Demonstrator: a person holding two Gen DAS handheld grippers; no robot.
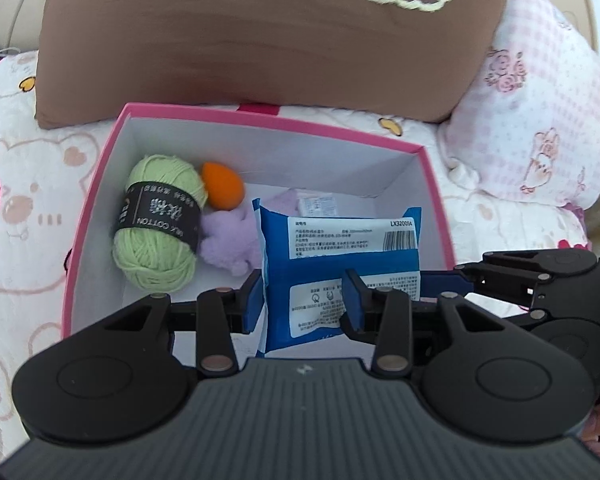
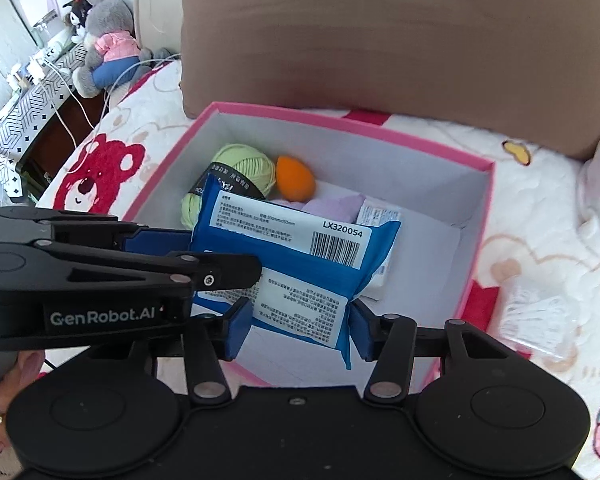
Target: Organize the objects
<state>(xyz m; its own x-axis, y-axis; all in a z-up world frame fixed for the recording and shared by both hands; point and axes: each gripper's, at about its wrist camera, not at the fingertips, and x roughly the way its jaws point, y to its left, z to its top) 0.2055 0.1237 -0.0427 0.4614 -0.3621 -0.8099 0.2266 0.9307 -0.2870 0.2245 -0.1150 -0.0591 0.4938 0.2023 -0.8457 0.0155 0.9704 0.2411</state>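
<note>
Here both claws point(image 1: 304, 300) point(image 2: 300, 326) clamp the blue packet point(image 2: 296, 264), long axis crosswise.

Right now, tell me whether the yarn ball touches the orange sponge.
Touching: in the left wrist view the yarn ball presses against the orange sponge, no gap between them.

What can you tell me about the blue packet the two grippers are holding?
The blue packet is a soft plastic pouch with crimped ends and white printed labels carrying a barcode and the code LX320054. It hangs tilted above the open pink box, over the purple plush. The left gripper pinches one end and the right gripper pinches the other, blue pads pressed against it.
</note>
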